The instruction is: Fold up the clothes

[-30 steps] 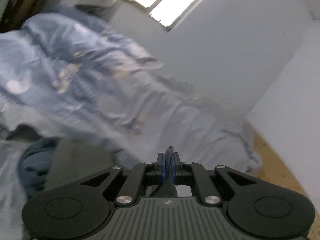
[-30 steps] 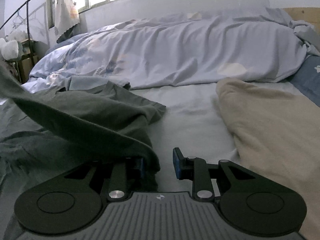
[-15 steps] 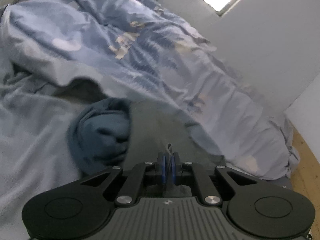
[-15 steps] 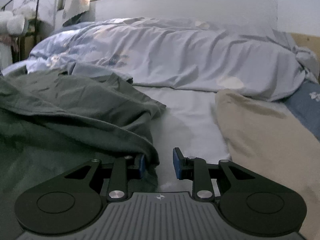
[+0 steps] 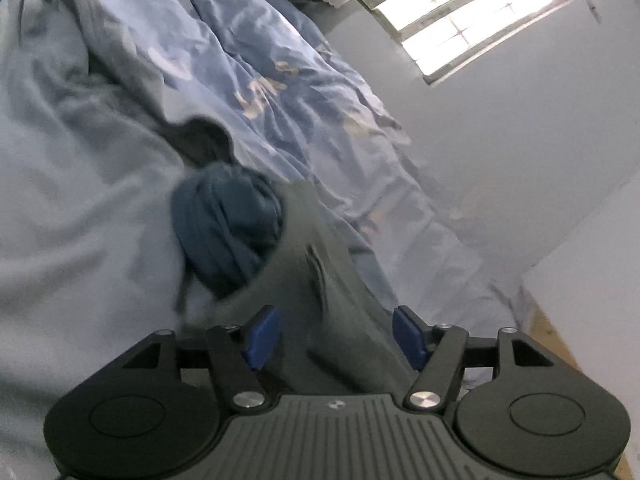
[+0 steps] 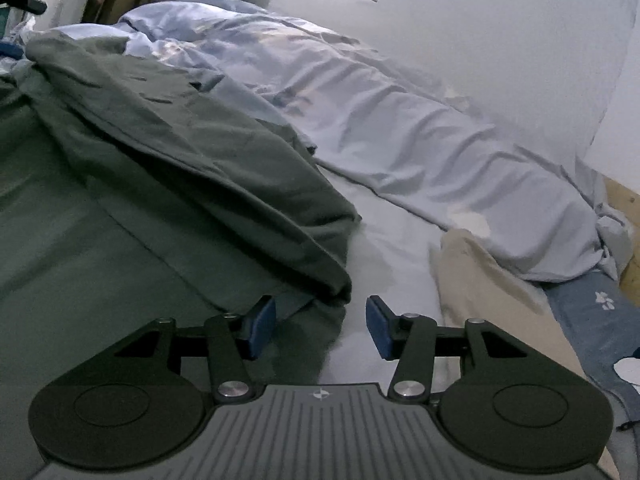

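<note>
While both sets of blue pads stand wide apart, the left gripper [image 5: 335,335] straddles a fold of the dark green cotton garment [image 6: 168,184], seemingly unclamped; the right gripper [image 6: 321,327] hovers at its hem on the pale blue bedsheet [image 6: 396,240].

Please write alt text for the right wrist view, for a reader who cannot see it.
The right gripper hangs open just above a bed, its blue pads straddling the folded edge of a dark green garment spread to the left. A rumpled pale blue duvet lies along the wall behind, and a beige cloth lies to the right.
</note>
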The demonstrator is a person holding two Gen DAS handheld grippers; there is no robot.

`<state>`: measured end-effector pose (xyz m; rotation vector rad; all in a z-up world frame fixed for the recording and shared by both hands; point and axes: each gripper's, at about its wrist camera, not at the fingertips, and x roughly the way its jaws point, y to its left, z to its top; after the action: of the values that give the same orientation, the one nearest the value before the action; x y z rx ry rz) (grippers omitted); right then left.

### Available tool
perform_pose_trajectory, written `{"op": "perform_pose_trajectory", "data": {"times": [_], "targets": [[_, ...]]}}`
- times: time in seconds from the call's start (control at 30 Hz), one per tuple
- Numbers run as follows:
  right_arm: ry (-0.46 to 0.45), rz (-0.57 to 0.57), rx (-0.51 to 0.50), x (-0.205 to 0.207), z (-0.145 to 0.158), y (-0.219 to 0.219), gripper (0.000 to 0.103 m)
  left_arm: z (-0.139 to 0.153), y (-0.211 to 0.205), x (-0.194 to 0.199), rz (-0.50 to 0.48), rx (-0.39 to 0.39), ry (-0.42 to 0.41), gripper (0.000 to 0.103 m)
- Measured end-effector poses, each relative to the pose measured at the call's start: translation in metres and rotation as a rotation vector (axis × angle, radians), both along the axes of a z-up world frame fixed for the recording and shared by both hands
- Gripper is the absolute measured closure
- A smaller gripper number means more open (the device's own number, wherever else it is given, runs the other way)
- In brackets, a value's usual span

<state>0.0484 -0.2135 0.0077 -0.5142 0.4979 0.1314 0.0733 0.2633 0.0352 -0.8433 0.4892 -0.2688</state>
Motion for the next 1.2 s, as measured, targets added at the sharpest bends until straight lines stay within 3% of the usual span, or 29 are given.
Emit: {"op": "perform_pose_trajectory", "data": {"times": [0.17, 0.33, 0.37, 0.43, 0.5, 0.6, 0.63, 0.7, 0.8, 0.97, 1.07, 1.2], "targets": [[-0.021, 0.084, -0.076, -0.002, 0.004, 0.027, 0.052, 0.0, -0.021, -0.005, -0.013, 0.064, -0.019, 0.041], [-0.042, 0.168, -0.153, -0.005, 0.009, 0.053, 0.052, -0.016, -0.021, -0.001, 0.037, -0.033, 0.008, 0.044], [-0.046, 0.185, -0.168, -0.005, 0.01, 0.059, 0.052, -0.017, -0.021, 0.0, 0.044, -0.048, 0.007, 0.049], [-0.054, 0.219, -0.199, -0.006, 0.011, 0.069, 0.052, -0.016, -0.023, 0.002, 0.033, -0.066, -0.016, 0.079], [-0.062, 0.252, -0.229, -0.007, 0.013, 0.08, 0.052, -0.011, -0.023, 0.002, 0.036, -0.082, -0.041, 0.095], [-0.057, 0.267, -0.264, 0.004, 0.01, 0.091, 0.054, -0.006, -0.016, 0.001, 0.054, -0.124, -0.074, 0.1], [-0.049, 0.268, -0.271, 0.008, 0.01, 0.094, 0.058, -0.004, -0.013, 0.0, 0.061, -0.136, -0.082, 0.101], [-0.032, 0.27, -0.284, 0.016, 0.009, 0.1, 0.099, -0.001, -0.007, -0.002, 0.078, -0.156, -0.093, 0.101], [0.005, 0.316, -0.265, 0.014, 0.013, 0.102, 0.1, 0.002, 0.0, -0.005, 0.111, -0.159, -0.071, 0.101], [0.085, 0.369, -0.304, 0.01, 0.004, 0.108, 0.099, -0.012, 0.006, 0.001, 0.142, -0.111, 0.058, 0.1], [0.13, 0.355, -0.309, 0.011, 0.002, 0.108, 0.098, -0.017, 0.012, 0.003, 0.173, -0.102, 0.105, 0.085], [0.165, 0.324, -0.292, 0.002, 0.013, 0.101, 0.093, -0.015, 0.025, -0.005, 0.228, -0.133, 0.081, 0.071]]}}
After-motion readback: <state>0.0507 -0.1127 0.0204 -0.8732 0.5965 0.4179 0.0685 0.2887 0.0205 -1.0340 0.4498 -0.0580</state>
